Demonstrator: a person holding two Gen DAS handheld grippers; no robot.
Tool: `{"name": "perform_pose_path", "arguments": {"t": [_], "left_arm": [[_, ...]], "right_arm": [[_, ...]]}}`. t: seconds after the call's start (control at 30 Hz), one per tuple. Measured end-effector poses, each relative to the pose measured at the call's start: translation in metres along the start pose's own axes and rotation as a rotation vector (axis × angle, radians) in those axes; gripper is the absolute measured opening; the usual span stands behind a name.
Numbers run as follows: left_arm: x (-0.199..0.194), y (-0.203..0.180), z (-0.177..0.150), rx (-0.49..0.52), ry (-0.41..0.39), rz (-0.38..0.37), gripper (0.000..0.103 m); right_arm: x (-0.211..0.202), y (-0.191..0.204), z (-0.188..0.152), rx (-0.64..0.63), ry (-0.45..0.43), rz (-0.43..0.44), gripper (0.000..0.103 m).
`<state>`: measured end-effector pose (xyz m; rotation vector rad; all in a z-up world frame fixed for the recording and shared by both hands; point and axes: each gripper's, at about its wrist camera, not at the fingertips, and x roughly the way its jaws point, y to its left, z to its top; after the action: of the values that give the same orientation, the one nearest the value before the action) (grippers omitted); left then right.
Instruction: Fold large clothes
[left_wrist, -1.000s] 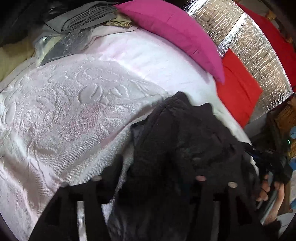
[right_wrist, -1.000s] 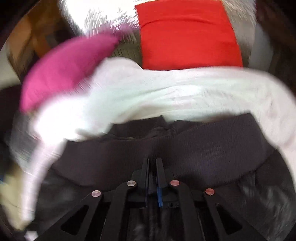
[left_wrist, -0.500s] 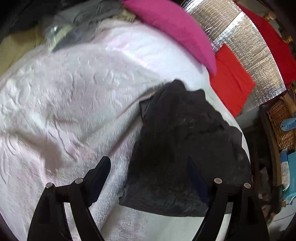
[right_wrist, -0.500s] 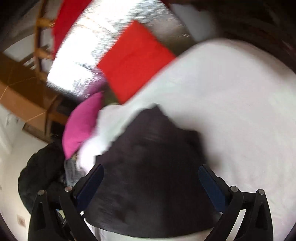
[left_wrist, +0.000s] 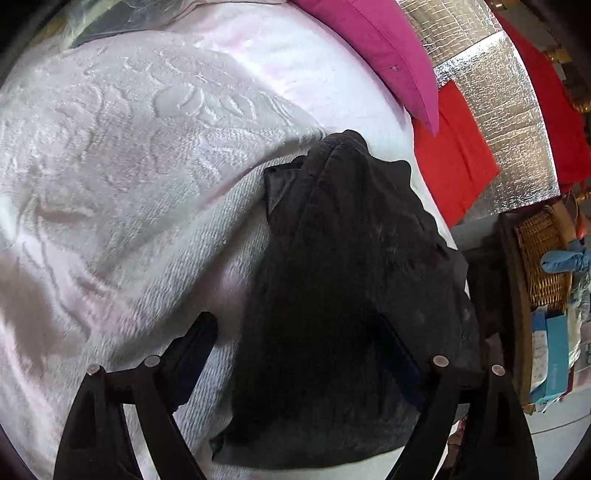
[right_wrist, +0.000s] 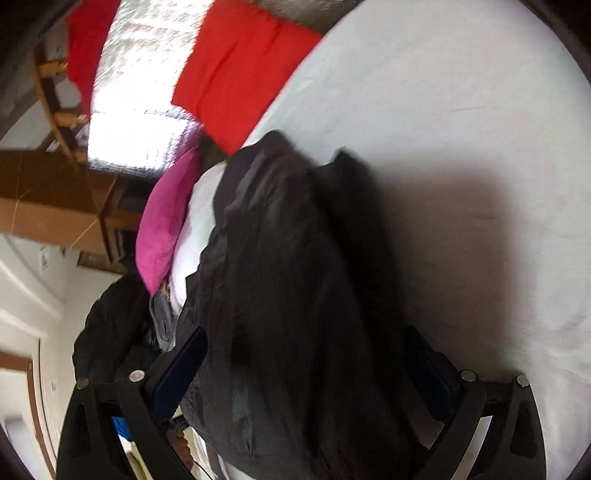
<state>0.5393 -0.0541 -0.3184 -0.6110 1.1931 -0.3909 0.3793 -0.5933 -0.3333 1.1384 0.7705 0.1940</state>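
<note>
Both of your grippers have let go since a second ago: the right gripper (right_wrist: 303, 373), then pinched shut at the waistband, now stands wide apart, and the left gripper (left_wrist: 299, 354) is opening, pads clear of cloth. The dark garment (left_wrist: 354, 280) lies folded near the edge of the white bedspread (left_wrist: 147, 155), short of the pink pillow (left_wrist: 376, 48), apparently set down so the fold keeps its shape.

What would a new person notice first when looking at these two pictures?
First, the dark folded garment, which lies on the white embossed bedspread in front of both open grippers. Next, the colours behind it: a magenta pillow at the head of the bed and a red cushion against the silver foil wall.
</note>
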Motion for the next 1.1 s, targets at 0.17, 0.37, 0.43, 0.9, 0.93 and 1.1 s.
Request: {"name": "perform_pose_path", "arguments": {"t": [0.17, 0.37, 0.43, 0.9, 0.93, 1.1], "left_arm": [[0.008, -0.014, 0.001, 0.053, -0.035, -0.035, 0.088], [0.007, -0.033, 0.0, 0.093, -0.093, -0.031, 0.032], [0.004, -0.041, -0.003, 0.107, -0.105, -0.017, 0.026], [0.01, -0.064, -0.021, 0.099, -0.031, 0.188, 0.071], [0.001, -0.065, -0.023, 0.1, -0.046, 0.193, 0.071], [-0.064, -0.075, -0.06, 0.143, -0.208, 0.165, 0.083]], "right_arm": [[0.013, 0.014, -0.006, -0.057, -0.014, -0.089, 0.092], [0.0, 0.033, -0.016, -0.118, -0.09, -0.205, 0.038], [-0.01, 0.047, -0.023, -0.144, -0.118, -0.211, 0.032], [-0.043, -0.001, -0.027, 0.164, -0.218, -0.1, 0.065], [-0.055, 0.003, -0.03, 0.173, -0.244, -0.088, 0.075], [-0.109, 0.025, -0.071, 0.142, -0.319, -0.08, 0.087]]}}
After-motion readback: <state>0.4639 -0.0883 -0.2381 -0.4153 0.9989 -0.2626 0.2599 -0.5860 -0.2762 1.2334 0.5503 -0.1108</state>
